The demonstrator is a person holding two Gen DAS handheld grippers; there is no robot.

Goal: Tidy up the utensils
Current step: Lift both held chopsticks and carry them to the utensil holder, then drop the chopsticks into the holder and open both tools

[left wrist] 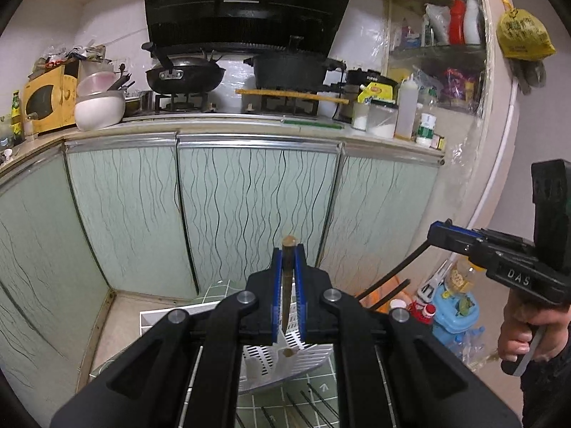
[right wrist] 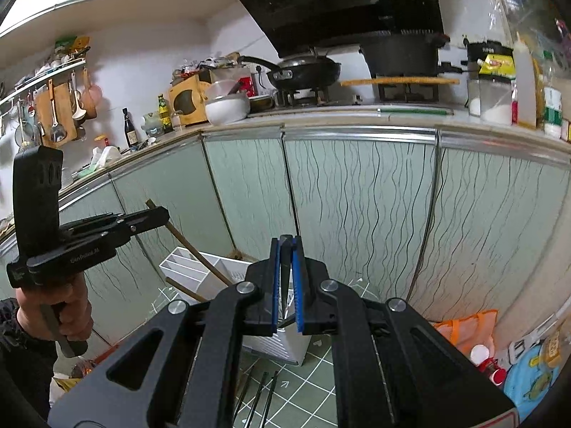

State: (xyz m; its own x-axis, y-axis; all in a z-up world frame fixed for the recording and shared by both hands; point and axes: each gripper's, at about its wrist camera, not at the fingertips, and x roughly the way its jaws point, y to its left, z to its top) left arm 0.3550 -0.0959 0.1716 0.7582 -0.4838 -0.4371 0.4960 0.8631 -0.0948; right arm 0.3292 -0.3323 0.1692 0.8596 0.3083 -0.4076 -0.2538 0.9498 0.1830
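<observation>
My left gripper (left wrist: 288, 249) is shut on a brown wooden chopstick (left wrist: 287, 281), which stands upright above the white slotted utensil holder (left wrist: 285, 360). My right gripper (right wrist: 285, 240) is shut on a black chopstick (right wrist: 285, 267) above the same holder (right wrist: 200, 267). In the left wrist view the right gripper (left wrist: 437, 230) holds the black chopstick (left wrist: 389, 281) slanting down. In the right wrist view the left gripper (right wrist: 160, 214) holds the wooden chopstick (right wrist: 192, 249), whose lower end reaches into the holder. Several black chopsticks (right wrist: 260, 396) lie on the green gridded mat (right wrist: 321, 367).
Pale green cabinet doors (left wrist: 249, 207) stand right behind the holder. The counter above carries a wok (left wrist: 185, 75), a black pot (left wrist: 292, 67) and jars (left wrist: 382, 121). Bottles and an orange bag (right wrist: 467, 328) sit on the floor at the right.
</observation>
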